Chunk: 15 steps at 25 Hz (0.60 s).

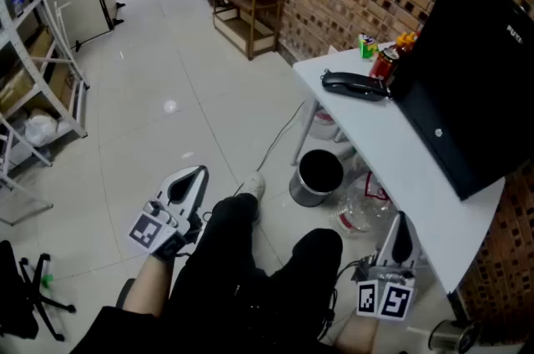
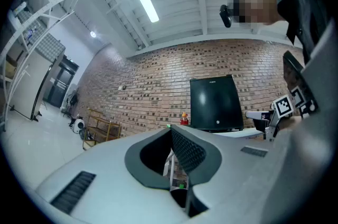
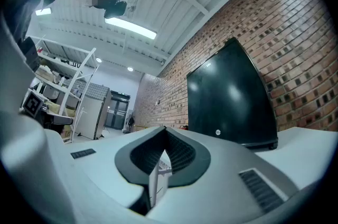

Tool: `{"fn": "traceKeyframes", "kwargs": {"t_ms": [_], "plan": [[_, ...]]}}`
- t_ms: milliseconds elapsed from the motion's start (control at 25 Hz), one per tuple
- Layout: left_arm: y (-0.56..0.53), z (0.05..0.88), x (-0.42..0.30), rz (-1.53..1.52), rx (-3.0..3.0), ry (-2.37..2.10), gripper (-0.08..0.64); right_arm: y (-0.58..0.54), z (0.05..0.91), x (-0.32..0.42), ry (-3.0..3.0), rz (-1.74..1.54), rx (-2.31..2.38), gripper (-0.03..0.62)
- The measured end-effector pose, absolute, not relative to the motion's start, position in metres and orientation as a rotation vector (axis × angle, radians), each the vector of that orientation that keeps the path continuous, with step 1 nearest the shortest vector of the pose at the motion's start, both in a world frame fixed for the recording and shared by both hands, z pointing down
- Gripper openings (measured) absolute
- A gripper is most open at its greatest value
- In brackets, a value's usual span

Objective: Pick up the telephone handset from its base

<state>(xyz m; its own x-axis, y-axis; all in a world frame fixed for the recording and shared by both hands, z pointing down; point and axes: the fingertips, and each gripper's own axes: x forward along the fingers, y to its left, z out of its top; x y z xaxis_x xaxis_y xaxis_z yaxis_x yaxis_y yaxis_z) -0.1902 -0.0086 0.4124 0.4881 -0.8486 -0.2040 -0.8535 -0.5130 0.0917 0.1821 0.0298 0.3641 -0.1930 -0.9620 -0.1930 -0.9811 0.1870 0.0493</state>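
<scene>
The fingers (image 2: 187, 151) of the left gripper (image 2: 170, 133) are pressed together with nothing between them. I judge this a resting state, since there is nothing near enough to take. The fingers (image 3: 182, 157) of the right gripper (image 3: 165, 132) also meet at their tips and hold nothing.

Both grippers tilt slightly upward, so their own views look across the room at the brick wall and the ceiling, not down at any object. In the head view the left gripper (image 1: 197, 174) sits low beside the person's left knee, over the floor. The right gripper (image 1: 400, 224) is beside the right knee, just under the near edge of the counter (image 1: 400, 160). Both forearms are drawn in close to the lap, in a waiting pose with no reach under way.

The telephone handset (image 1: 355, 83) lies flat on its base at the far end of the counter, untouched. It is at 2 o'clock from the left gripper and 11 o'clock from the right, well apart from both. A black monitor (image 1: 476, 68) stands at 3 o'clock of the handset, and a few small bottles (image 1: 384, 56) stand at 1 o'clock. The right gripper appears better placed to take it, going up over the counter's edge and spreading its fingers on the way.
</scene>
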Motion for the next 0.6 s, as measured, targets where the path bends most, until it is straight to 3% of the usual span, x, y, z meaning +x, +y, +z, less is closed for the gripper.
{"fn": "traceKeyframes", "kwargs": {"t_ms": [600], "plan": [[-0.125, 0.416, -0.166, 0.344, -2.736, 1.463, 0.001, -0.070, 0.361, 0.177, 2.359, 0.227, -1.908, 0.011]]}}
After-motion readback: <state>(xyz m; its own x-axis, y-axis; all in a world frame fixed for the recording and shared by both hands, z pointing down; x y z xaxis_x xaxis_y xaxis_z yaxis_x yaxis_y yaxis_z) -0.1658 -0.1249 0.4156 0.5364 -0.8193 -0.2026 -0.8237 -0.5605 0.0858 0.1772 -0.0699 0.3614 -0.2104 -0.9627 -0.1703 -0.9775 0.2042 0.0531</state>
